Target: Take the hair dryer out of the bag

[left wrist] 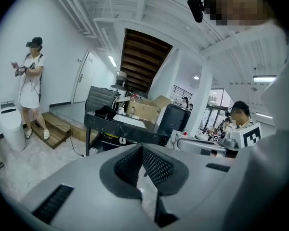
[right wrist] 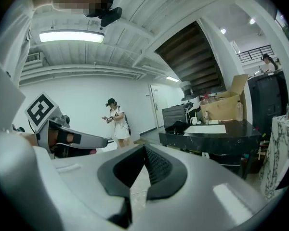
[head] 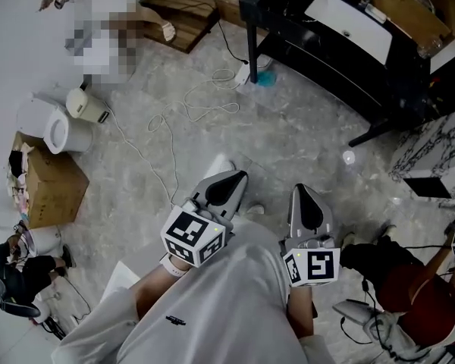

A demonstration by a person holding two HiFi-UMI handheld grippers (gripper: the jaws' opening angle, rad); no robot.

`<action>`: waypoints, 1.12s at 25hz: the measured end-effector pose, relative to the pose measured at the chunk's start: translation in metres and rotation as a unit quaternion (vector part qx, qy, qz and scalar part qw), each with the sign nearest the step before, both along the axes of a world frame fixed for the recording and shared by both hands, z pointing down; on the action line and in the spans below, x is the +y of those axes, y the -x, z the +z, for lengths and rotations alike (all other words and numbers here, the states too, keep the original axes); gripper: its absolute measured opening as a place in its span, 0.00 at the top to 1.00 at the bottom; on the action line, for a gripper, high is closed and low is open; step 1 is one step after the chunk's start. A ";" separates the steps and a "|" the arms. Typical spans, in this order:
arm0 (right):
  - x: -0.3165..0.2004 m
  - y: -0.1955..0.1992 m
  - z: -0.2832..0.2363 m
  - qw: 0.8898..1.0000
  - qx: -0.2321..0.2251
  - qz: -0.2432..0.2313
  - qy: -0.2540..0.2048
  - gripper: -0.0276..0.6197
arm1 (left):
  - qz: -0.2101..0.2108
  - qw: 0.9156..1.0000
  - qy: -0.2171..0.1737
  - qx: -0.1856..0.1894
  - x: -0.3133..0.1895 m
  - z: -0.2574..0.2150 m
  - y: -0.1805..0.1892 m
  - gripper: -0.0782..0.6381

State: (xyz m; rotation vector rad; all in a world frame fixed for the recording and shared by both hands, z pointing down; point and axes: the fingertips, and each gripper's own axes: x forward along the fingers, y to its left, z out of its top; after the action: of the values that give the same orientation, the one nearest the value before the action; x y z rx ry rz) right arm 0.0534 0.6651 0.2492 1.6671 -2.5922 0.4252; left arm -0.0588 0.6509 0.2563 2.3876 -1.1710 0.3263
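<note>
Both grippers are held side by side over the marble-look floor, close to the person's chest. My left gripper (head: 237, 177) has its jaws shut with nothing between them, as the left gripper view (left wrist: 142, 152) also shows. My right gripper (head: 304, 192) is shut and empty too (right wrist: 144, 150). A dark, bag-like thing (left wrist: 105, 112) lies on the black table (head: 341, 63) far ahead; it also shows in the right gripper view (right wrist: 176, 126). No hair dryer can be told for sure in any view.
A cream appliance (head: 86, 104) with a white cord (head: 183, 112) lies on the floor by a white toilet (head: 59, 132). A cardboard box (head: 51, 186) stands at left, wooden steps (head: 179, 12) at the back, a marble-patterned box (head: 434, 152) at right. People stand around.
</note>
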 end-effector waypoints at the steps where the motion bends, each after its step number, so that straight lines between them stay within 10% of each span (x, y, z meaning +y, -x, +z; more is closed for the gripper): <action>1: -0.004 0.002 0.003 1.000 0.000 -0.003 0.004 0.94 | -0.002 1.000 0.004 0.001 -0.003 0.004 0.001 0.88; 13: -0.141 0.071 0.013 0.997 0.019 -0.062 0.032 0.94 | -0.054 0.998 0.024 0.016 -0.127 0.017 0.075 0.88; 28: -0.308 0.122 -0.026 1.000 0.002 0.015 0.000 0.94 | -0.021 0.999 -0.029 0.037 -0.299 -0.017 0.141 0.88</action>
State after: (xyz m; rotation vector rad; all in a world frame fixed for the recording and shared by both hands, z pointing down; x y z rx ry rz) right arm -0.0689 0.3570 0.2236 1.7056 -2.5674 0.4227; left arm -0.1999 0.3515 0.2390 2.3990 -1.2111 0.1912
